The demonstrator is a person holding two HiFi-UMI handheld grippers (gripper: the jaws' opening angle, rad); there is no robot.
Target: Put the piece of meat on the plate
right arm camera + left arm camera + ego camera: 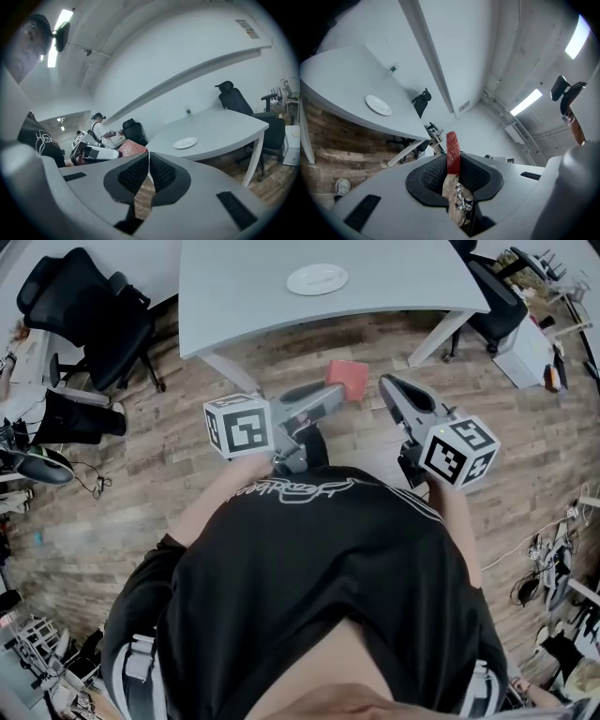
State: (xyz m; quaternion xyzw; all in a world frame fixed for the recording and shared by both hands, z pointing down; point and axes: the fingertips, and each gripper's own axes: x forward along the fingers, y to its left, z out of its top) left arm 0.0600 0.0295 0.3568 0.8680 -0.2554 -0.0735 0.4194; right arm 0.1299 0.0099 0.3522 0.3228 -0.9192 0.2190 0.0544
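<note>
The piece of meat [347, 378] is red, the plate [317, 279] white, the table [234, 296] pale grey, the floor [169, 465] brown wood-grain planks, the office chair [84, 306] black.

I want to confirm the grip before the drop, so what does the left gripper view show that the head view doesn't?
Only the left gripper view: black ribbed pads of the left tool pressed on the flat red piece of meat, edge-on. Only the head view: that tool's white marker cube and the person's black shirt. Both: the meat and the round white plate on the pale grey table.
</note>
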